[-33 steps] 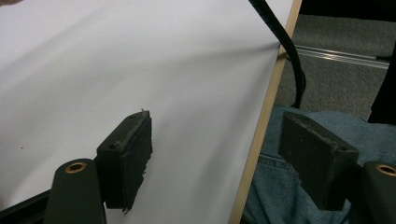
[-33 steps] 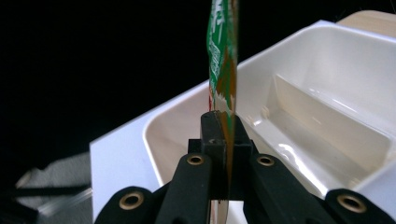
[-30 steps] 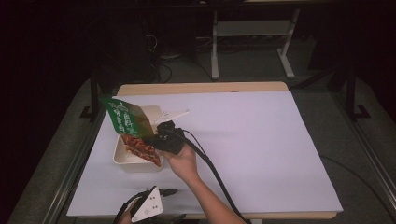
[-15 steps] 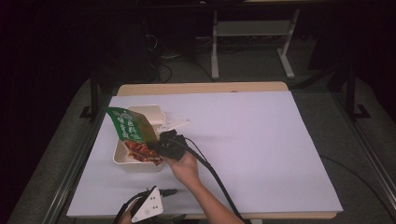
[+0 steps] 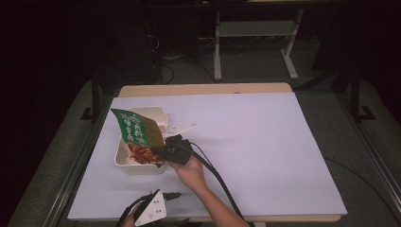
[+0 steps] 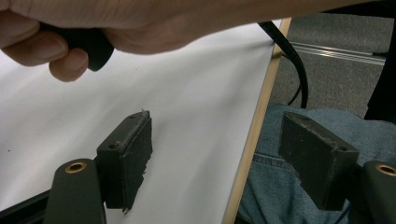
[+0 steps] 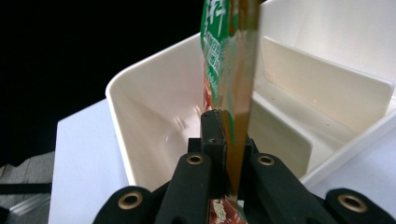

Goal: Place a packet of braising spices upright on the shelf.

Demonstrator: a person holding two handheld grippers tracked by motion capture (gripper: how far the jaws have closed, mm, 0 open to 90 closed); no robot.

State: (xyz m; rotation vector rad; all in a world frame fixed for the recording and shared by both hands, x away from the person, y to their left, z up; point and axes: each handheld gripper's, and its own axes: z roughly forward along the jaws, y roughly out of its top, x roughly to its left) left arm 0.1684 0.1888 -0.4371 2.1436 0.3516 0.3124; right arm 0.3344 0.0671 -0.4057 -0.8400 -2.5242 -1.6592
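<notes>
Take the cream divided food tray (image 5: 124, 161) as your landmark: it sits on the white table cover (image 5: 265, 142) toward the left side of the table, with its smaller compartments at the far end and its large compartment nearest you. Over the tray's left and middle, a green and orange snack pouch (image 5: 137, 135) stands tilted, its green top corner leaning out past the tray's far left rim and its orange lower end down over the large compartment. Just right of the tray's far end a small white strip (image 5: 182, 128) lies flat on the cover. At the tray's right rim your right gripper (image 5: 163, 152) has its jaws pressed together on the pouch's lower edge, your right hand (image 5: 191, 171) behind it and its black cable trailing back toward you. In the right gripper view the pouch (image 7: 229, 70) rises straight up out of the closed jaws (image 7: 225, 140), and the tray (image 7: 327, 93) lies beyond with its divider wall off to the right. Well nearer you than the tray, at the table's front edge, your left gripper (image 5: 158, 201) hangs with its jaws spread wide (image 6: 224, 163) and nothing between them, one jaw over the cover and the other past the wooden edge, over your denim-clad leg (image 6: 285, 186).
</notes>
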